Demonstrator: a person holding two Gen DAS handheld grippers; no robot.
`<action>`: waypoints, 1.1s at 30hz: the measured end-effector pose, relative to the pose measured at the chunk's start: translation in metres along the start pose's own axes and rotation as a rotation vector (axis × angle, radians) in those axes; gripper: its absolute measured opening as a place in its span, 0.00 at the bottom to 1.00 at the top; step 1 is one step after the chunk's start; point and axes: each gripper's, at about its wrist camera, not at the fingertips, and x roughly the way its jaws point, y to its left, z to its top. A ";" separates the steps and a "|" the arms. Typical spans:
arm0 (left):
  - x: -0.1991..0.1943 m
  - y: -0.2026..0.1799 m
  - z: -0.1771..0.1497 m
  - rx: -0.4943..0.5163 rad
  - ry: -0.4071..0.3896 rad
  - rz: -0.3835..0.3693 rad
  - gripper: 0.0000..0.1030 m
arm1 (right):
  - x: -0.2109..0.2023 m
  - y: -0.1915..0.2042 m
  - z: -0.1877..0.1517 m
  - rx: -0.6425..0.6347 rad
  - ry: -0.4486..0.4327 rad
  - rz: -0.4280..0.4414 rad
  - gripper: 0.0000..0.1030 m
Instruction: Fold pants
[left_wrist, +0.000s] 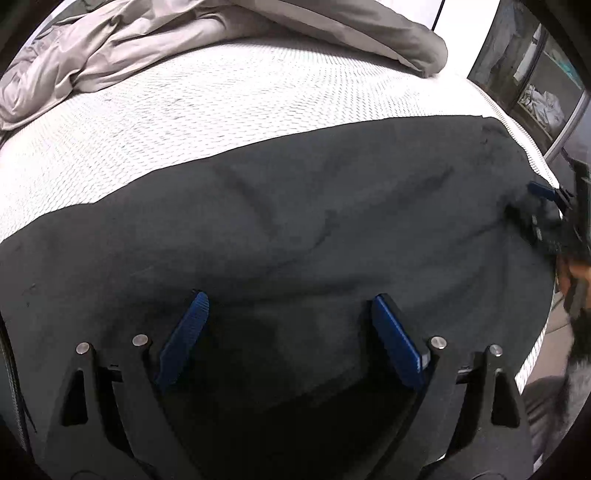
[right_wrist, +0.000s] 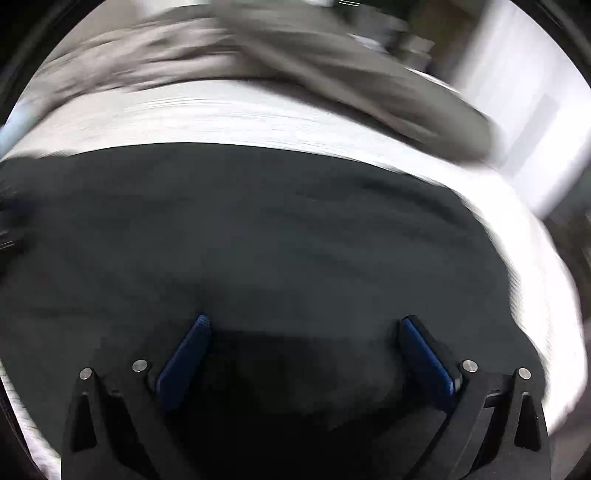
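Dark pants (left_wrist: 295, 221) lie flat on the bed (left_wrist: 184, 122), long axis running 9 to 3 o'clock, directly beneath both wide-open, empty claws, the left claw (left_wrist: 288, 306) and the right claw (right_wrist: 304, 325) poised over the near edge.

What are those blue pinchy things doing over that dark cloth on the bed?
A person holds a gripper in each hand to fold the dark pants, which lie spread flat on the white mattress. The left gripper and the right gripper both hang open just above the cloth, gripping nothing. The right-hand view is blurred. A crumpled grey blanket sits at the far side of the bed.
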 end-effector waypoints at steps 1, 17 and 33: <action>-0.002 0.004 -0.002 -0.002 -0.001 0.004 0.86 | 0.005 -0.028 -0.009 0.073 0.009 -0.059 0.99; -0.002 -0.003 0.029 -0.023 -0.044 0.018 0.89 | -0.038 0.044 0.035 -0.031 -0.079 0.150 0.99; -0.012 0.072 0.004 -0.093 -0.015 0.098 0.89 | 0.033 -0.127 -0.002 0.374 0.074 -0.078 0.99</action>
